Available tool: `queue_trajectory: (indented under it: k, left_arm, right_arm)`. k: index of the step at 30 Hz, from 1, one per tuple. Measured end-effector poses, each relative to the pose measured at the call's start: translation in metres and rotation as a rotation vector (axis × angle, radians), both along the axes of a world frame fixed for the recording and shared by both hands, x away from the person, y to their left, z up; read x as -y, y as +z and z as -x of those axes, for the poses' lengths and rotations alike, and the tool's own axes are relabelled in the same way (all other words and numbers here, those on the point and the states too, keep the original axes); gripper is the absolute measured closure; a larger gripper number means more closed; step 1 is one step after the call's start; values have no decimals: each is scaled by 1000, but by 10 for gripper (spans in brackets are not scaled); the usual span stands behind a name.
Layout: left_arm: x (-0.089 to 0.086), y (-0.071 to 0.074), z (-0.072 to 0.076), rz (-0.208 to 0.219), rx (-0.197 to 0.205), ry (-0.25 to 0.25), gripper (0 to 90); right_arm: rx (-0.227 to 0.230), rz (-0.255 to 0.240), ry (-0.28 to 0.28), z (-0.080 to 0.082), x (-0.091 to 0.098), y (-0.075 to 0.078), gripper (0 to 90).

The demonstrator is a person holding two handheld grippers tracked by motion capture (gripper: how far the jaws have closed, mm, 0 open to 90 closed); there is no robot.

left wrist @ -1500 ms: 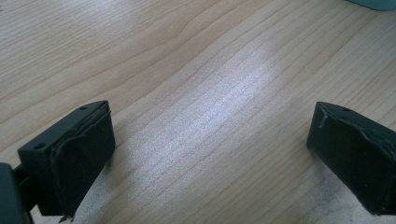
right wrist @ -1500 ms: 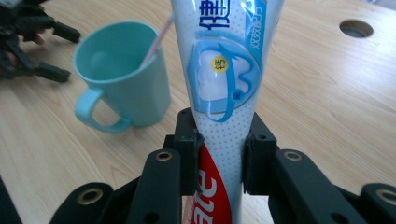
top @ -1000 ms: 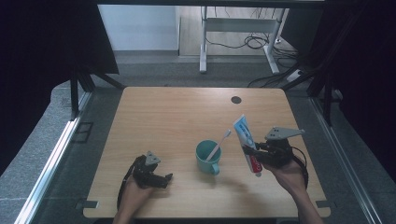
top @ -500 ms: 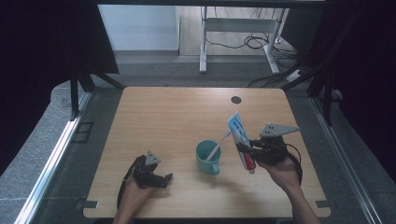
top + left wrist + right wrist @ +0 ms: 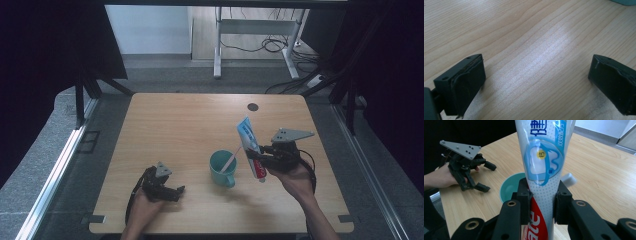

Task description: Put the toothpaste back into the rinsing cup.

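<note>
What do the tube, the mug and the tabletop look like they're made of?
Tube: likely soft plastic laminate, glossy, with printed graphics and light glare. Mug: teal, smooth, probably plastic or glazed ceramic; can't tell which. Tabletop: light wood or wood-look laminate, visible grain, faint sheen.

High view: I am looking forward and down from above the person's side, taking in the whole table (image 5: 190, 115) from far off.
Left gripper view: I am riding low, facing down along the left gripper (image 5: 536, 82), very near the wood.
Right gripper view: I am looking along the right gripper (image 5: 541, 202), close on the toothpaste tube (image 5: 544, 167).
Shared: the high and right gripper views are both catching the teal cup (image 5: 222, 167) and the left gripper.
</note>
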State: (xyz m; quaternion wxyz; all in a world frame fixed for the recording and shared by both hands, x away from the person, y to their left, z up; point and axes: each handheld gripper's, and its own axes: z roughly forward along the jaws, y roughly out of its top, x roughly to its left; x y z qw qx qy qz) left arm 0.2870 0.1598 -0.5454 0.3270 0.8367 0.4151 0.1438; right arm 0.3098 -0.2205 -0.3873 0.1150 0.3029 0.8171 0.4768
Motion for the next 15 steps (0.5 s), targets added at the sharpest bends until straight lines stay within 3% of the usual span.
queue_trajectory:
  k: [15]
  left_arm:
    - [0,0,0,-1,-1,0,10]
  right_arm:
    - [10,-26,22,-8,-20,11,711]
